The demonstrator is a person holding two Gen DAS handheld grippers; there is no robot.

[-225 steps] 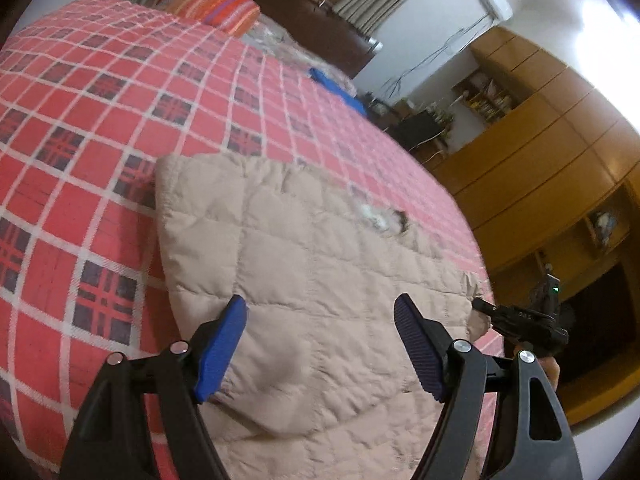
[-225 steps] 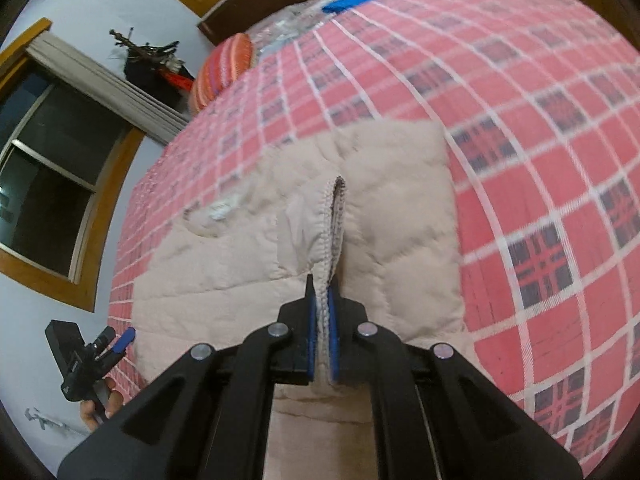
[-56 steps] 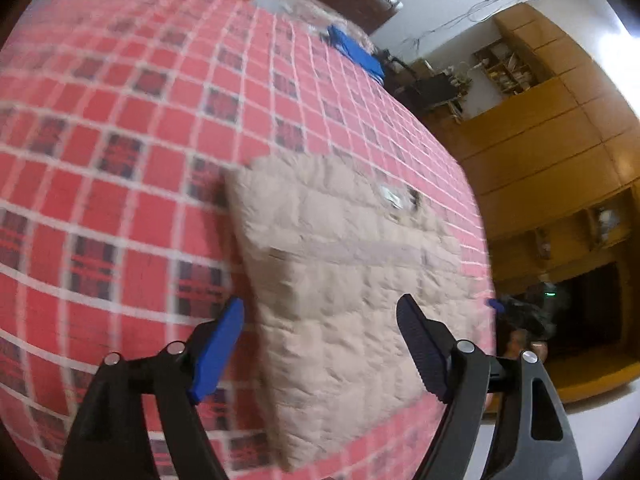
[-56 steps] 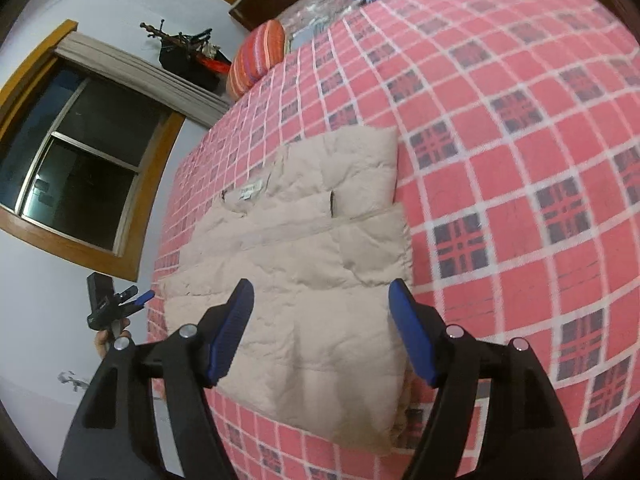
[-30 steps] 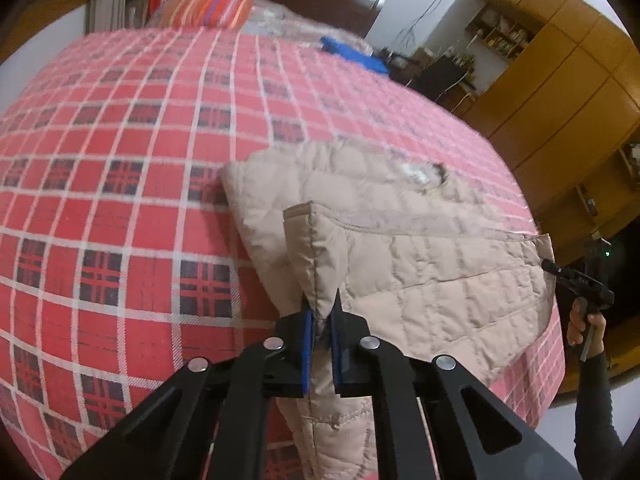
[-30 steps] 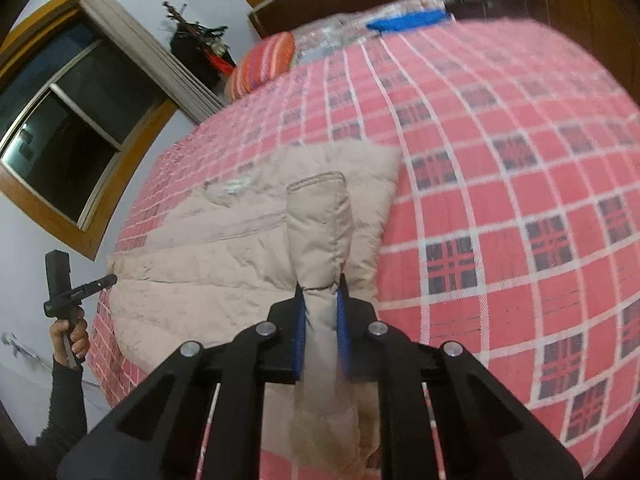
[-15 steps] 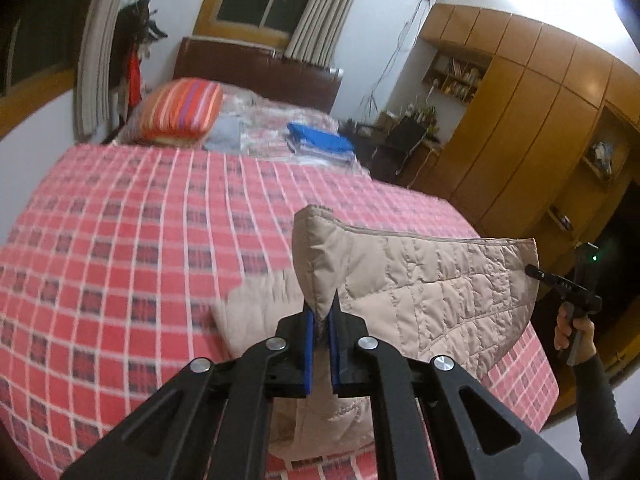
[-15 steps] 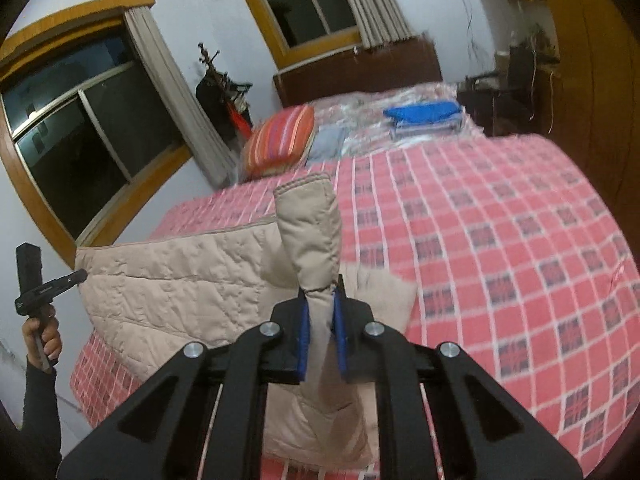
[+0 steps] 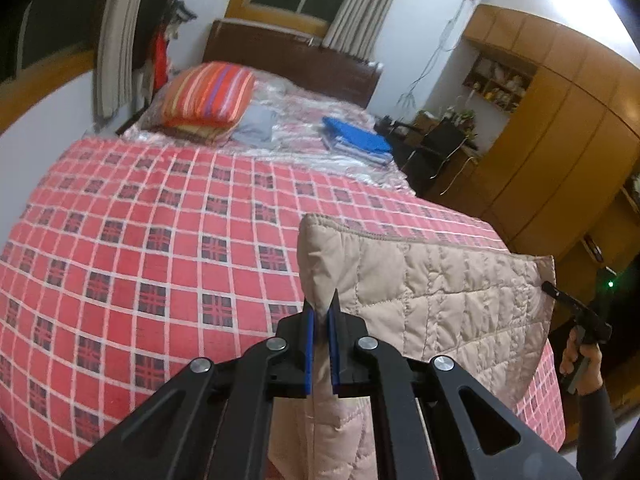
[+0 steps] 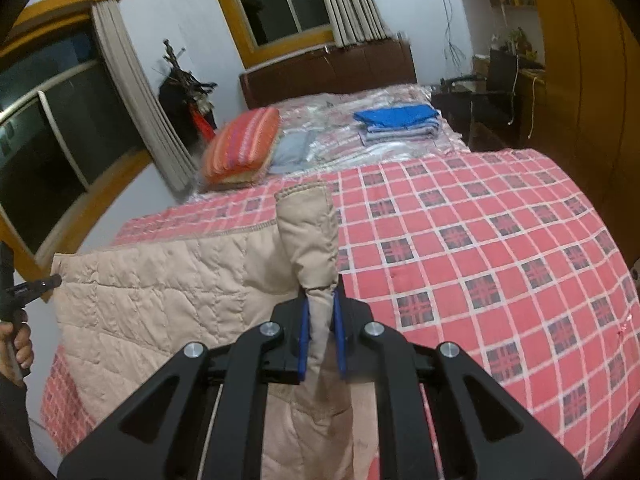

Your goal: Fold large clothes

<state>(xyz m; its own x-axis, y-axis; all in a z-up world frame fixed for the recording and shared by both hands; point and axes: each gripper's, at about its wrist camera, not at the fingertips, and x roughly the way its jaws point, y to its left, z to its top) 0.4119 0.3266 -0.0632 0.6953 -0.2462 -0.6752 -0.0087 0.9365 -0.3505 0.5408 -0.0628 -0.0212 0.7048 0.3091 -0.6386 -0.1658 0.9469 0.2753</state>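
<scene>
Beige quilted jacket (image 9: 440, 292) is now hoisted clear above the red plaid bedspread (image 9: 160, 240), left gripper (image 9: 321, 344) and right gripper (image 10: 320, 332) each clamped on a corner, ready for the fold-over.

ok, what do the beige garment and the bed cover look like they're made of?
Beige garment: looks like quilted padded fabric with a matte finish; stitched squares puff between seams, and the edge has a stitched binding. Fill cannot be told. Both claws, left and right, pinch it and it bunches softly.
Bed cover: likely a woven cloth, red with a white and dark check, matte, lying flat.
</scene>
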